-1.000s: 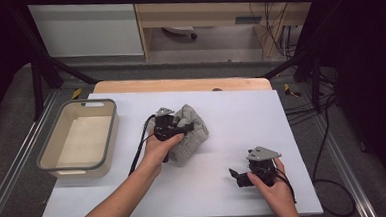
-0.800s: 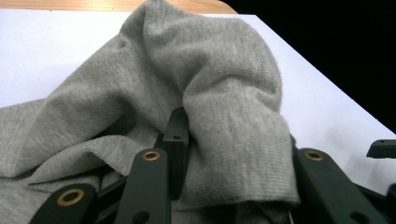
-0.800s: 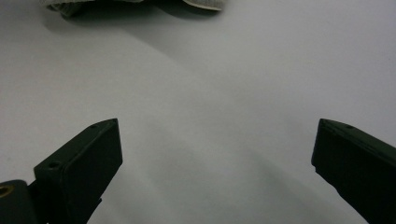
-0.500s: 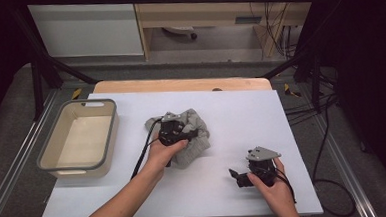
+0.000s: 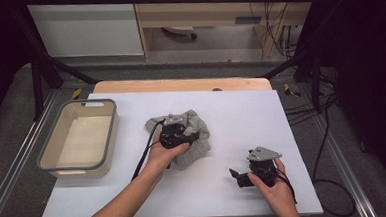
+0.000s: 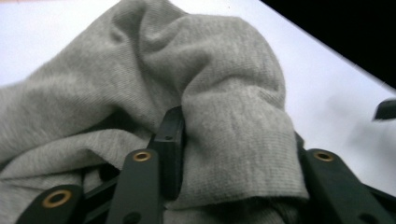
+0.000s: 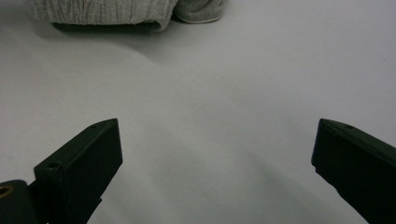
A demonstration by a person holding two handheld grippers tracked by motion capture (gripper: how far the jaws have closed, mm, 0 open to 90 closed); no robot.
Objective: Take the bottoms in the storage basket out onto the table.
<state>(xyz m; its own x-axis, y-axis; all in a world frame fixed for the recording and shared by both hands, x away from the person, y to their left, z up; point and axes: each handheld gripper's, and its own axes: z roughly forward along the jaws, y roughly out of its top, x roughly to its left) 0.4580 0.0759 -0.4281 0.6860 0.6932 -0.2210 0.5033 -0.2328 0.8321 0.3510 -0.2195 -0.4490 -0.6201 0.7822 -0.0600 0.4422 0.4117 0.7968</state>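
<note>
A crumpled grey cloth (image 5: 198,134) lies in a heap at the middle of the white table top (image 5: 261,115). My left gripper (image 5: 188,136) is pushed into it from the near side, its tips buried in the folds. In the left gripper view a thick fold of the cloth (image 6: 233,116) sits between the jaws of my left gripper (image 6: 233,140). They have just been opening and stand apart around the fold, loose on it. My right gripper (image 5: 237,178) rests low on the table to the right front. In its own view my right gripper (image 7: 218,126) is open over bare table, with the cloth's edge (image 7: 102,14) far ahead.
A beige tub with a grey rim (image 5: 113,130) stands at the table's left edge with nothing in it. A wooden board edge (image 5: 179,84) runs along the back. Cables (image 5: 146,153) trail from both grippers toward the near edge.
The cloth heap has settled lower and wider around my left gripper, which shifted only slightly. My right hand has kept still.
</note>
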